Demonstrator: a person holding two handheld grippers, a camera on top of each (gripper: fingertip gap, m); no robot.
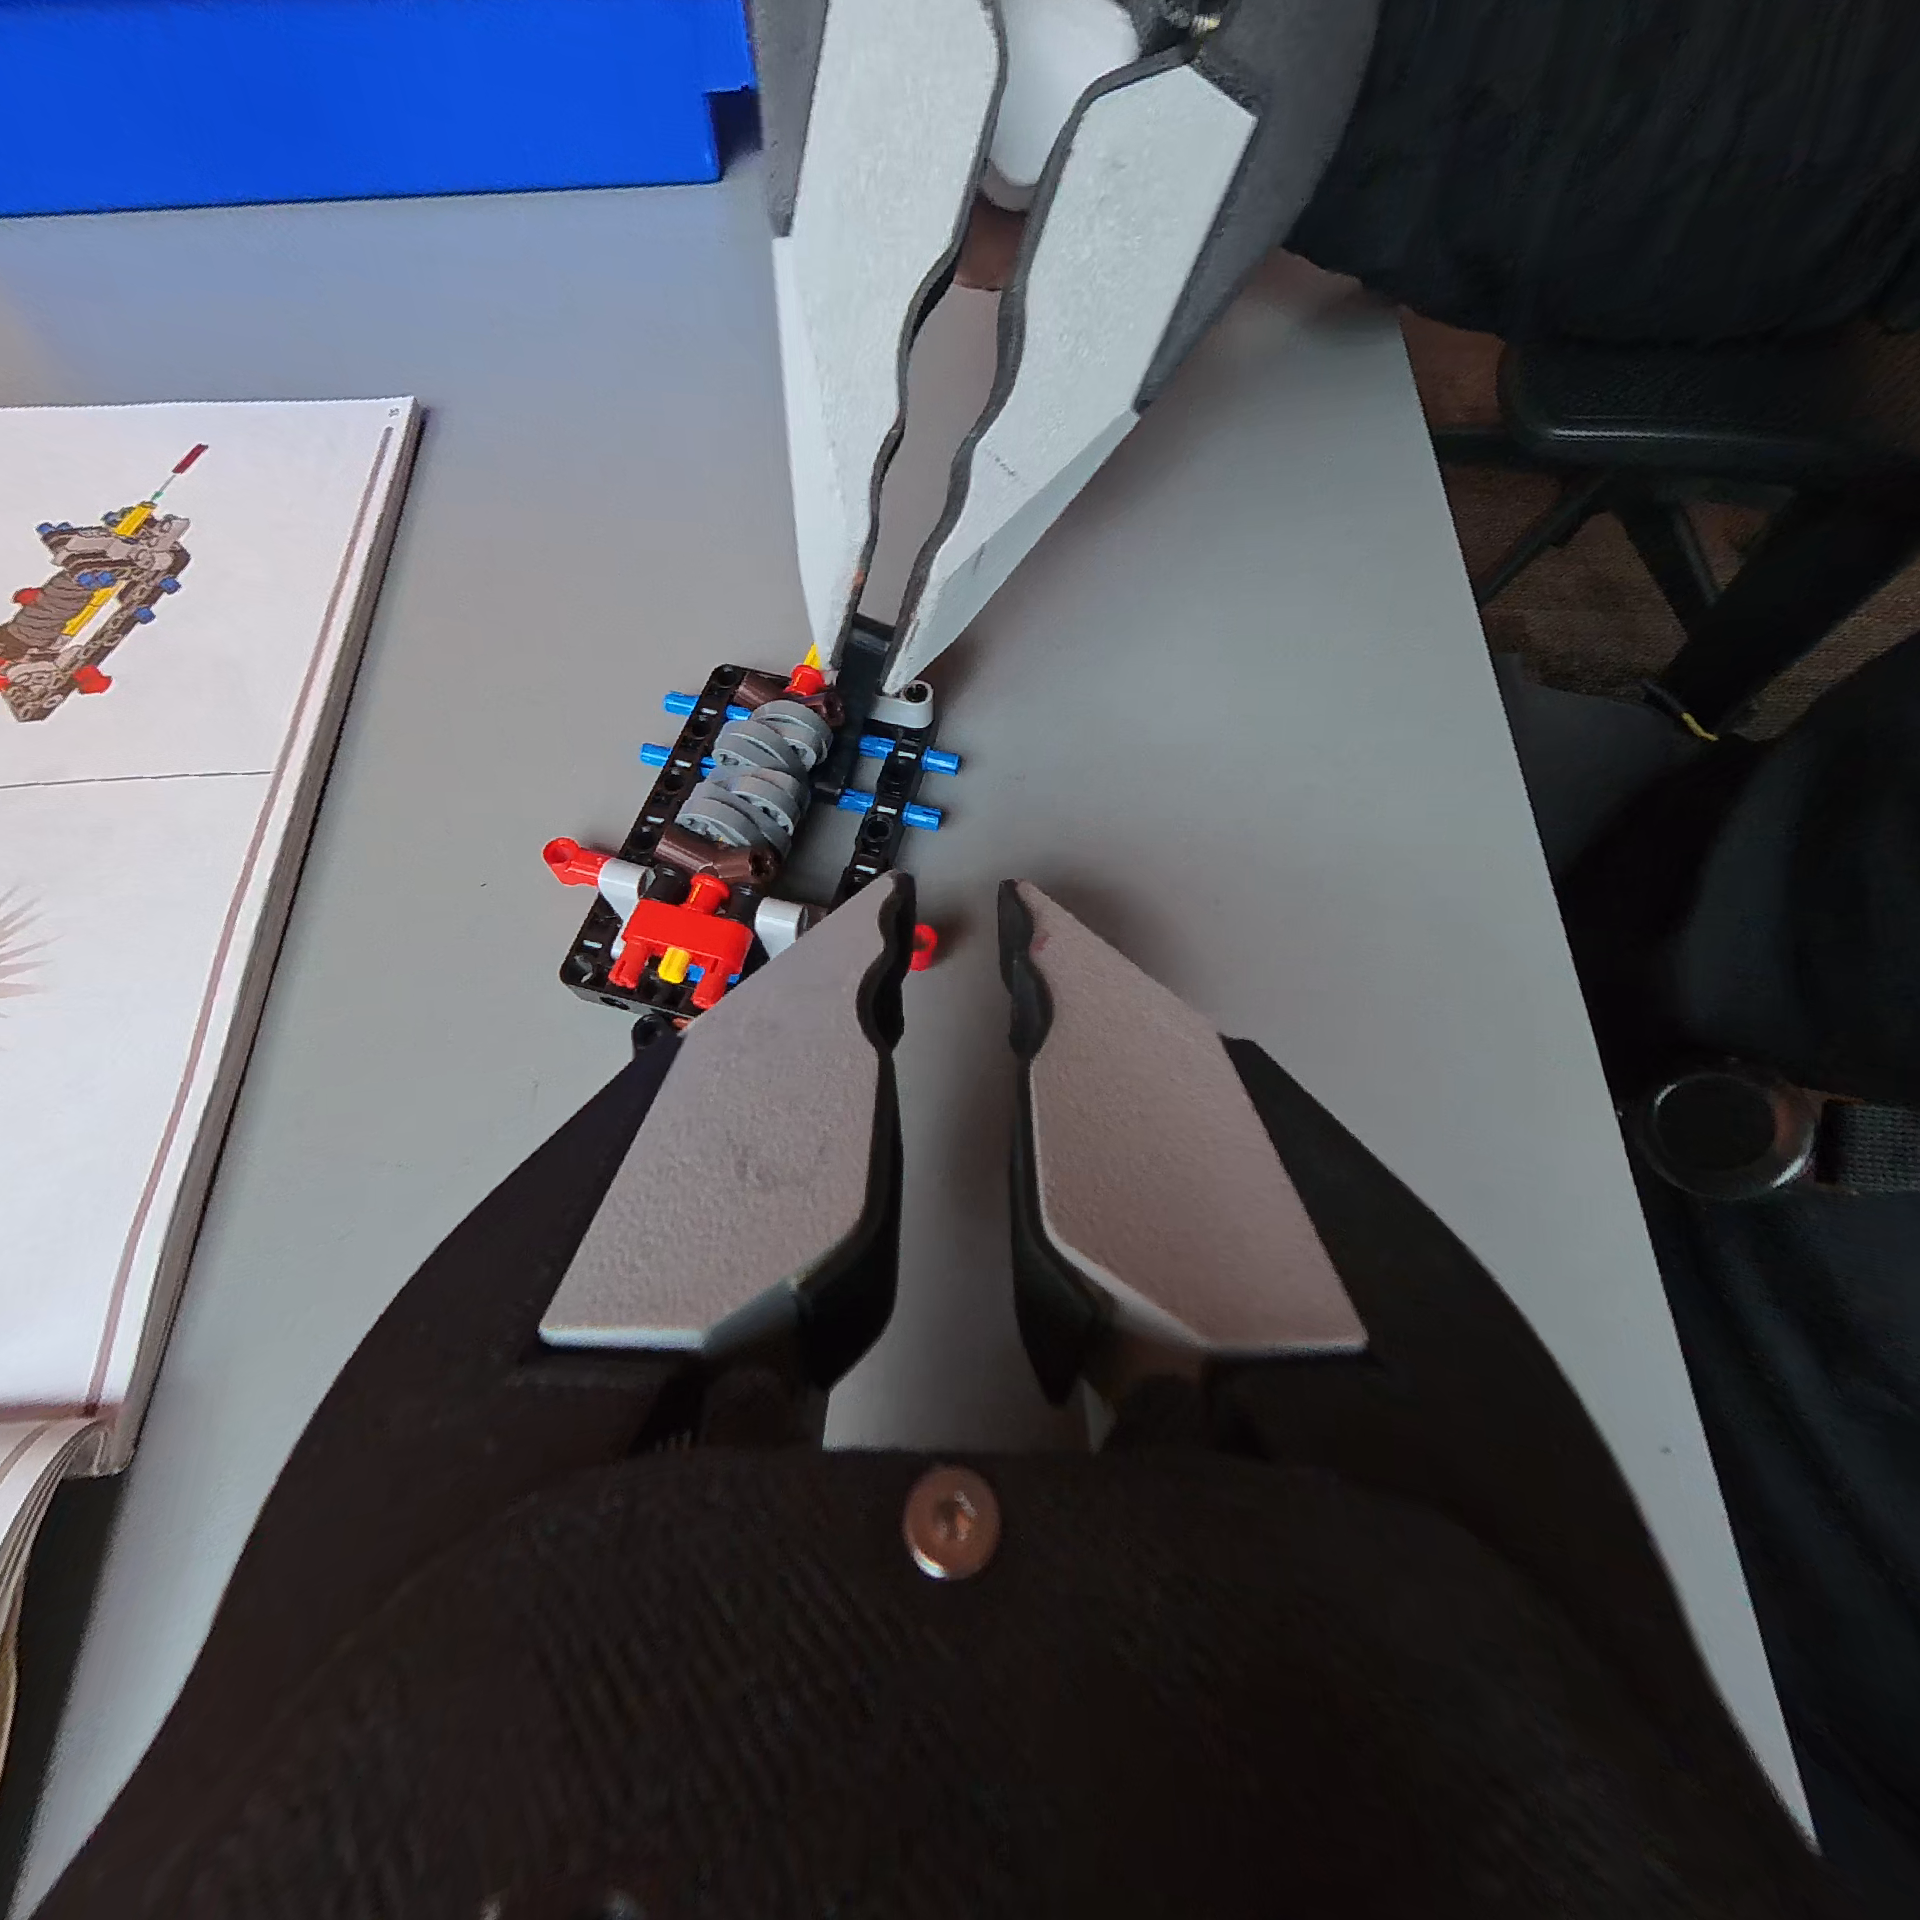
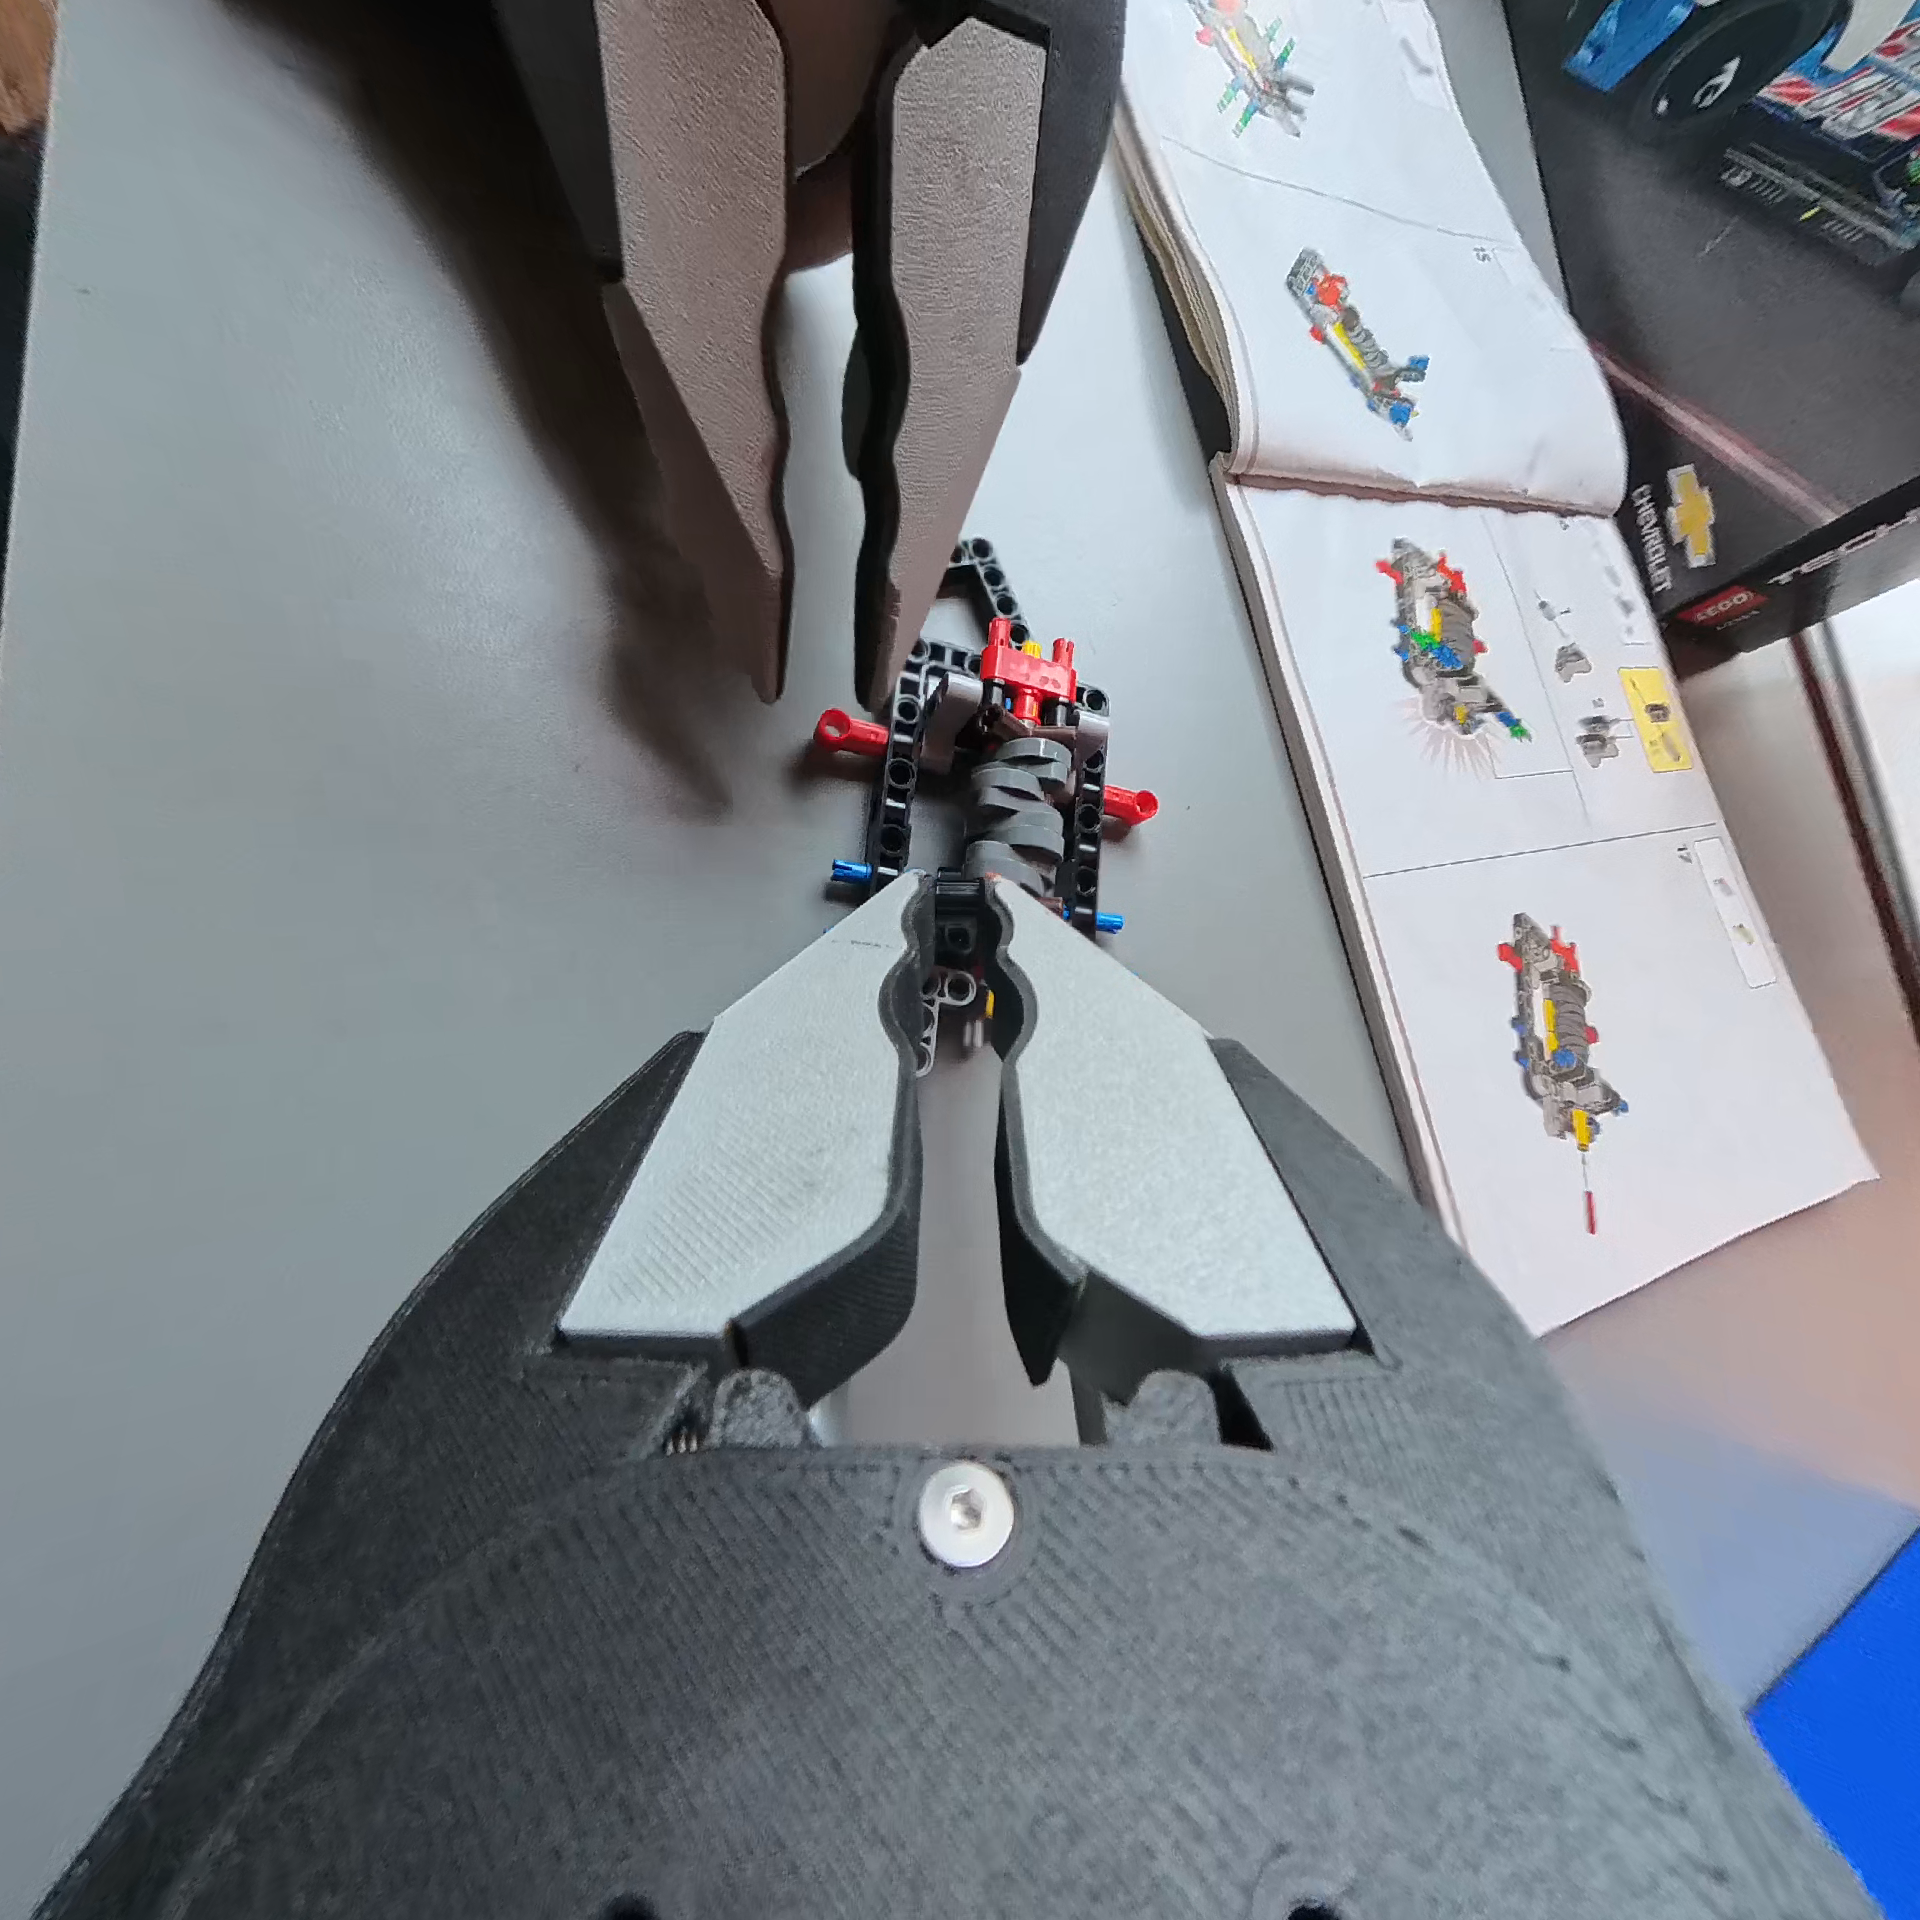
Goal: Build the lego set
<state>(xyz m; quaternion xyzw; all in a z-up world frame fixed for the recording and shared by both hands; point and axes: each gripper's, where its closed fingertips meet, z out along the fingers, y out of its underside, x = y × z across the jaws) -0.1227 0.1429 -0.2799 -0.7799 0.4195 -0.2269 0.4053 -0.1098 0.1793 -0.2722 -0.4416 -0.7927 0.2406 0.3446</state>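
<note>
A small Lego assembly [image 1: 748, 831] lies on the grey table [image 1: 1195, 727]: a black frame with a grey spiral core, blue pins and red parts. It also shows in the right wrist view [image 2: 997, 769]. My right gripper [image 2: 958, 899] is shut on a black piece [image 2: 956, 920] at the near end of the assembly. In the left wrist view that gripper [image 1: 868, 665] comes down from above onto the same piece [image 1: 868, 639]. My left gripper [image 1: 956, 904] is open and empty, just beside the frame's corner, with a red pin [image 1: 923, 940] between its fingertips. It shows from above in the right wrist view [image 2: 821, 691].
An open instruction booklet [image 1: 156, 831] lies left of the assembly, and shows in the right wrist view [image 2: 1507, 727]. A blue bin [image 1: 353, 94] stands at the back. The dark set box [image 2: 1766, 561] is beyond the booklet. The table edge [image 1: 1507, 727] runs close on the right, with a chair [image 1: 1714, 499] beyond it. Spacing between my two grippers at the tips: around 5 centimetres.
</note>
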